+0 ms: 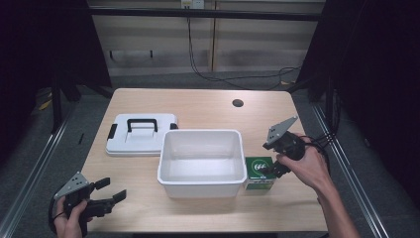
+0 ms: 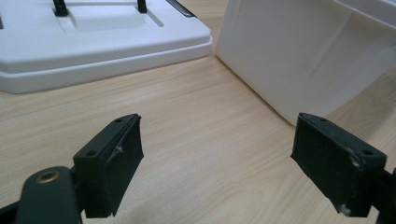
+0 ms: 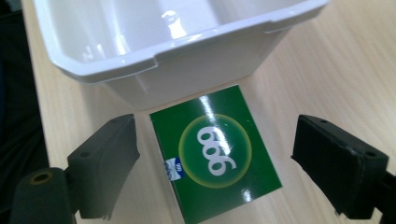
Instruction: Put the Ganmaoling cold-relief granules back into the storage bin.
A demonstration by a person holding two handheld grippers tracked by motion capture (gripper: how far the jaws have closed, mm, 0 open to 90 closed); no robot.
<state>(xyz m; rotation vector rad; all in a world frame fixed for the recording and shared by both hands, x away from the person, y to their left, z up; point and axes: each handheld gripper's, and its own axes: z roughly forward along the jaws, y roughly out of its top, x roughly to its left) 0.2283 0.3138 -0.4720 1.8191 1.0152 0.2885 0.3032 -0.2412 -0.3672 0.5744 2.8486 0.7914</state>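
Green box (image 3: pixel 215 158) with white "999" beside white bin (image 1: pixel 202 163); both grippers' jaws wide, empty.

A white plastic bin (image 1: pixel 202 162) sits open and upright at the centre of the table, empty inside, with a rolled rim. Its white lid (image 1: pixel 140 134), with a black handle and black side latches, lies flat at the bin's 10 o'clock, just beside its far left corner. A small green box (image 1: pixel 258 173) printed with white "999" in a yellow ring lies flat at the bin's 4 o'clock, against its right wall (image 3: pixel 196 79).
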